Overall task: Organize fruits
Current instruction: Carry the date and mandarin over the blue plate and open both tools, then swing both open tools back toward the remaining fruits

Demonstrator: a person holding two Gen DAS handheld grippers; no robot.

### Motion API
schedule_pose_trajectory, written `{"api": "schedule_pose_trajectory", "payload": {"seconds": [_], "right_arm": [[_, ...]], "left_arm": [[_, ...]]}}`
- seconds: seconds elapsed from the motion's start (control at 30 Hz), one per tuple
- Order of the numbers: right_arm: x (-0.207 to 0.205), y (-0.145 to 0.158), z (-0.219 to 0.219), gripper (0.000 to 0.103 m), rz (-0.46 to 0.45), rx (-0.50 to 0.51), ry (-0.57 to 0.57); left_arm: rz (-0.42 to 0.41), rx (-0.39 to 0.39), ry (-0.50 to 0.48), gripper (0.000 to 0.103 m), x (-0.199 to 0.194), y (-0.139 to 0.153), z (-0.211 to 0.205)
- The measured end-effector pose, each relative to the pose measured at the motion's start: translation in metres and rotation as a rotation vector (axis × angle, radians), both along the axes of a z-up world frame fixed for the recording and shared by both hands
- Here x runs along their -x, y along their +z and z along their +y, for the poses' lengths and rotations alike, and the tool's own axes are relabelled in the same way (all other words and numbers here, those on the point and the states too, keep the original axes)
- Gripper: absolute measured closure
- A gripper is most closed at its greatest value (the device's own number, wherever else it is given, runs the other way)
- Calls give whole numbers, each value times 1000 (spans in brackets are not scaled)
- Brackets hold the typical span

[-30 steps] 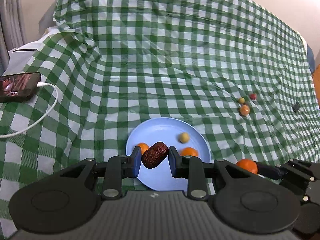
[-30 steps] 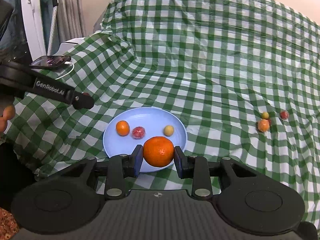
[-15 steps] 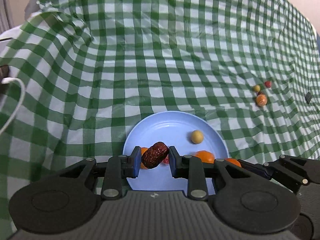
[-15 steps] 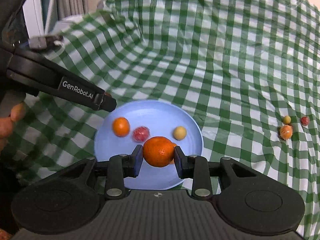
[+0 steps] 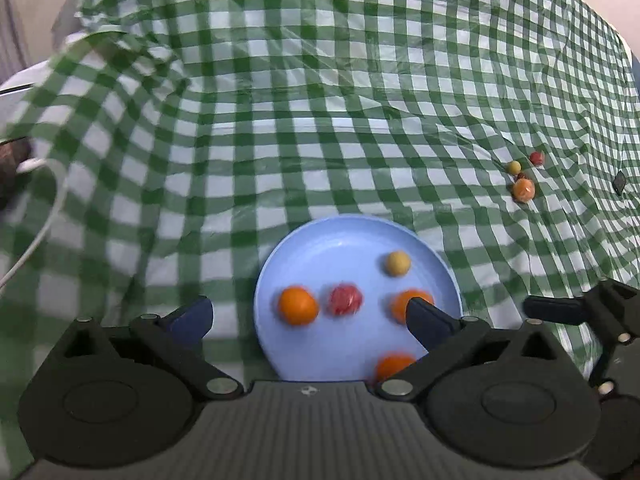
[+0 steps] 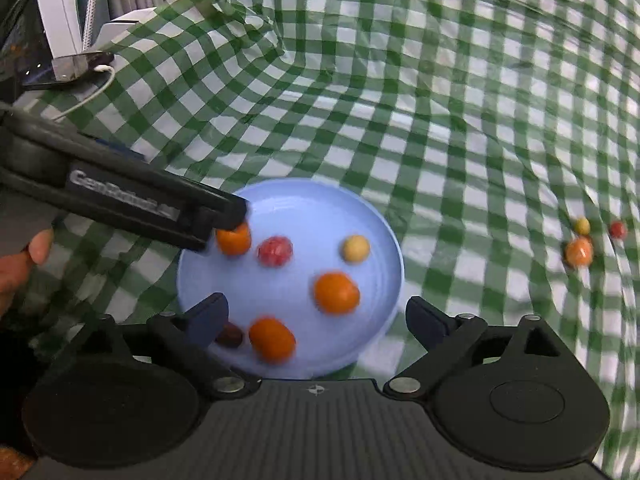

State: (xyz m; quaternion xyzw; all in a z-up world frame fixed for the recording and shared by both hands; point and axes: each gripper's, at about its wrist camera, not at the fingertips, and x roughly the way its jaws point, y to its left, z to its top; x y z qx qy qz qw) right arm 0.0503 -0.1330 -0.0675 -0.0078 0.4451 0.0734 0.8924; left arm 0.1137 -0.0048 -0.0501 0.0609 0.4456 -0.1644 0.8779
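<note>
Six fruits (image 6: 336,293) on blue plate (image 6: 384,240)

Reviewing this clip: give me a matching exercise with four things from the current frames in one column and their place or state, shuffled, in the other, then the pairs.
Things
1. yellow fruit
2. dark date
3. red fruit
4. right gripper

Places or states
A. on the cloth, off the plate
B. open, holding nothing
C. on the blue plate, far side
D. on the plate's near edge, beside the right gripper's left finger

Pairs: 1-C, 2-D, 3-A, 4-B
</note>
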Motion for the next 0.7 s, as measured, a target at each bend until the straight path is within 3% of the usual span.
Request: {"api": "schedule_pose_trajectory", "payload": {"seconds": [0.13, 0.3, 0.7], "right_arm": [[42, 15, -2, 2, -5, -6, -4], [80, 31, 1, 1, -74, 31, -22], [144, 75, -10, 1, -290, 95, -162]], "left_arm": [[-23, -88, 72, 0, 42, 7, 6], [3, -46, 82, 0, 77, 15, 10], [-150, -35, 2, 0, 139, 62, -10]]}}
